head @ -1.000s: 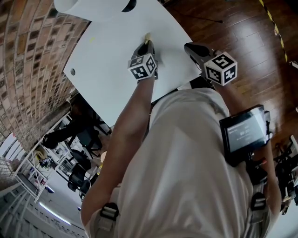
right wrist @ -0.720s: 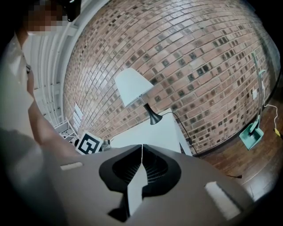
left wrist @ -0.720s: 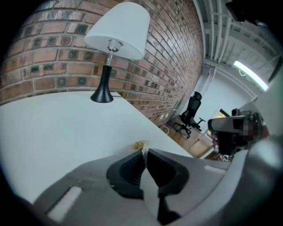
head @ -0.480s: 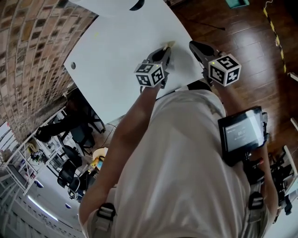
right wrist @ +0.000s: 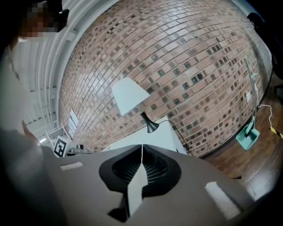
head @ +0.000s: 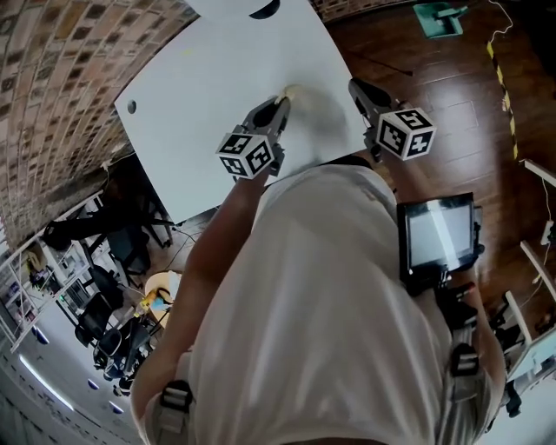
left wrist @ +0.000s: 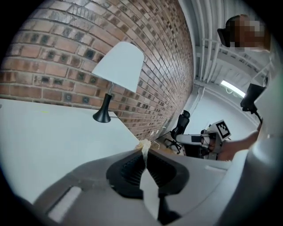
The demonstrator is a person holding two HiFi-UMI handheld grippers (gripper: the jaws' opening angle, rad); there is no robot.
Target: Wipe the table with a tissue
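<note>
A small crumpled cream tissue (left wrist: 143, 145) sticks out between the tips of my left gripper (left wrist: 143, 152), which is shut on it. In the head view the left gripper (head: 280, 102) hangs over the near part of the white table (head: 208, 78), and the tissue (head: 287, 90) looks lifted off the surface. My right gripper (head: 354, 85) hovers by the table's near right edge, to the right of the left one. Its jaws (right wrist: 142, 146) are shut with nothing between them.
A white-shaded lamp (left wrist: 117, 66) on a black base stands at the table's far end against the brick wall (right wrist: 177, 57). The table has a small cable hole (head: 131, 107). A green dustpan (head: 439, 16) lies on the wooden floor. Office chairs (head: 104, 313) stand at the left.
My left gripper has risen from the table with the tissue and swung across the near part of the table. The right gripper has hardly moved.
</note>
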